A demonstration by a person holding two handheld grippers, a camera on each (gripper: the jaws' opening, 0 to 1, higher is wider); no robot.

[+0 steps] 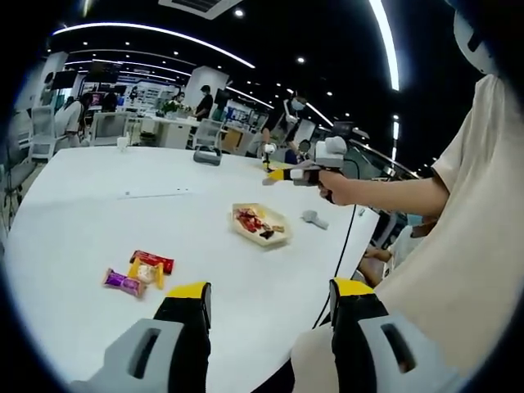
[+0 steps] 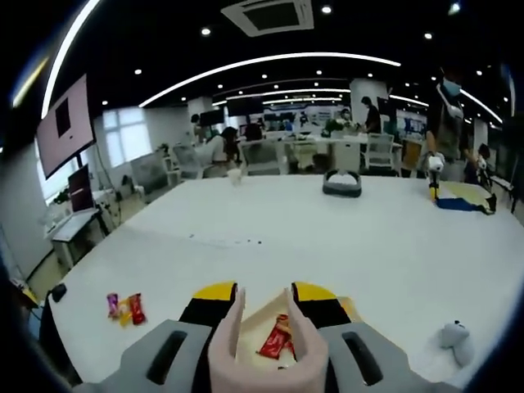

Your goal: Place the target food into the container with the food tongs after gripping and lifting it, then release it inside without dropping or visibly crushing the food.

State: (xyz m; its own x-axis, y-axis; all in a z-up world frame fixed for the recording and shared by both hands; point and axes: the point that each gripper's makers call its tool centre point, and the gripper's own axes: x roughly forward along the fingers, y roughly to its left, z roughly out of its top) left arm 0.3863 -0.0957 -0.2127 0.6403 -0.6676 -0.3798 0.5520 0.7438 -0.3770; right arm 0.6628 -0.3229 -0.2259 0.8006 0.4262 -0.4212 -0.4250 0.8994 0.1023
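Left gripper (image 1: pixel 270 303): its yellow-tipped fingers (image 1: pixel 190 296) stand spread with nothing between them, low over the near edge of the table (image 1: pixel 98 213).
Right gripper (image 2: pixel 264 301): its fingers pinch a pair of pale food tongs (image 2: pixel 264 348), whose two arms stand apart at the tips; in the left gripper view it shows held in a hand (image 1: pixel 337 187) above the table's far side.
Container (image 1: pixel 260 224): a shallow pale tray on the table, wrapped snacks already inside; in the right gripper view it lies just beyond the tongs' tips, a red packet (image 2: pixel 277 337) showing between the arms.
Target food: three wrapped snacks (image 1: pixel 139 272), purple, yellow and red, lie together on the table, well apart from the container.
Table: broad, white, mostly bare.
Other things: a small grey object (image 1: pixel 314 219) near the container; a dark basket (image 2: pixel 342 183) farther off.
Room: an open office with a dark ceiling, curved light strips, desks, chairs and people beyond.
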